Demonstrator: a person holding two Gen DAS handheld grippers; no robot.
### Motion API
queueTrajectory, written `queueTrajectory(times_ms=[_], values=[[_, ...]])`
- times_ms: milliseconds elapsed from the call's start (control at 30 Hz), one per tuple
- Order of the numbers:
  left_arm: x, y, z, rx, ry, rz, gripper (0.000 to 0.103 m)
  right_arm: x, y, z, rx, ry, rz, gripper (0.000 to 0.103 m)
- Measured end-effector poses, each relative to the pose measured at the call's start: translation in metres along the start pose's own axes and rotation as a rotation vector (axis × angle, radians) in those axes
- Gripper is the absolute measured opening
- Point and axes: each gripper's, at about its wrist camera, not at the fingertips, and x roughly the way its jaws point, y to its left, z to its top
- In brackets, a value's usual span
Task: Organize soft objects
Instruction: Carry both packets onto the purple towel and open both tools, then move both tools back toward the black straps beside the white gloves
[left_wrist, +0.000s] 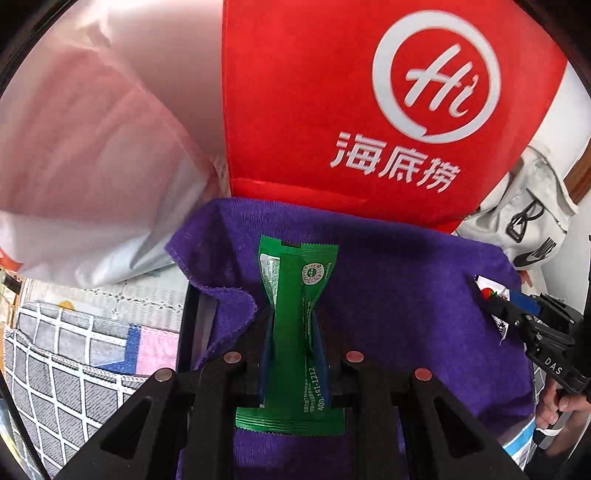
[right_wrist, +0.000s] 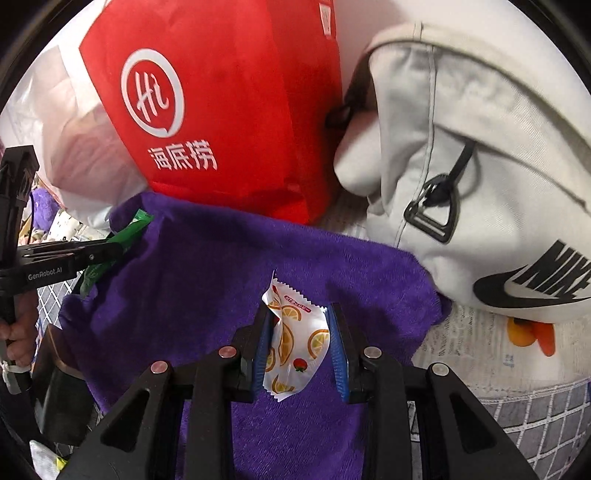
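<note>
- Jaws of the left gripper (left_wrist: 291, 332) are pinched tight on the waist of a green packet (left_wrist: 295, 332), which crumples between them; jaws of the right gripper (right_wrist: 299, 350) stand slightly apart with an orange-print sachet (right_wrist: 295, 343) between the blue pads, its left edge against one pad, while the other pad looks just clear of it.
- Both packets hang over a purple towel (right_wrist: 207, 266) spread across the surface; a grey checked cloth (left_wrist: 55, 369) lies left of the towel.
- Behind the towel stands a red bag (left_wrist: 314, 110) with a white logo, a pale plastic bag (left_wrist: 92, 147) to its left, and a white backpack (right_wrist: 461, 166) to its right.
- What the towel covers is hidden; whether the right pad touches the sachet is hard to make out.
</note>
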Motion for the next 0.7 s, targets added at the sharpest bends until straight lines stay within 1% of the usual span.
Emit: queueTrajectory(times_ms=[100,200,267,333,367,433,467,500,533,600,700], values=[[0.004,-0.001,0.001,-0.006,0.001,-0.010,0.021,0.004,-0.003,-0.002,0.006,0.015,0.006,0.030],[0.009,-0.003,0.003,-0.009,0.019,-0.029,0.024,0.007,-0.006,-0.003,0.012,0.022,0.006,0.032],[0.013,-0.003,0.003,-0.012,0.029,-0.033,0.026,0.008,-0.008,-0.003,0.020,0.029,0.012,0.039],[0.016,-0.006,0.004,-0.009,0.036,-0.028,0.027,0.007,-0.011,-0.003,0.026,0.023,0.024,0.049],[0.016,-0.007,0.004,-0.008,0.038,-0.027,0.032,0.006,-0.012,-0.004,0.023,0.021,0.031,0.052],[0.019,-0.011,0.007,-0.005,0.029,-0.027,0.040,0.004,-0.012,-0.004,0.020,0.014,0.039,0.064],[0.018,-0.013,0.008,-0.001,0.025,-0.026,0.050,0.002,-0.011,-0.004,0.018,0.009,0.038,0.068],[0.015,-0.015,0.008,0.004,0.016,-0.019,0.057,0.000,-0.009,-0.002,0.016,0.005,0.035,0.075],[0.010,-0.016,0.005,0.008,0.004,-0.012,0.058,-0.002,-0.008,-0.002,0.013,0.000,0.034,0.081],[0.001,-0.018,0.003,0.019,-0.015,0.008,0.059,-0.007,-0.003,-0.003,-0.004,-0.004,0.030,0.085],[-0.012,-0.019,-0.002,0.017,-0.022,0.025,0.059,-0.013,0.002,-0.002,-0.014,-0.006,0.018,0.085]])
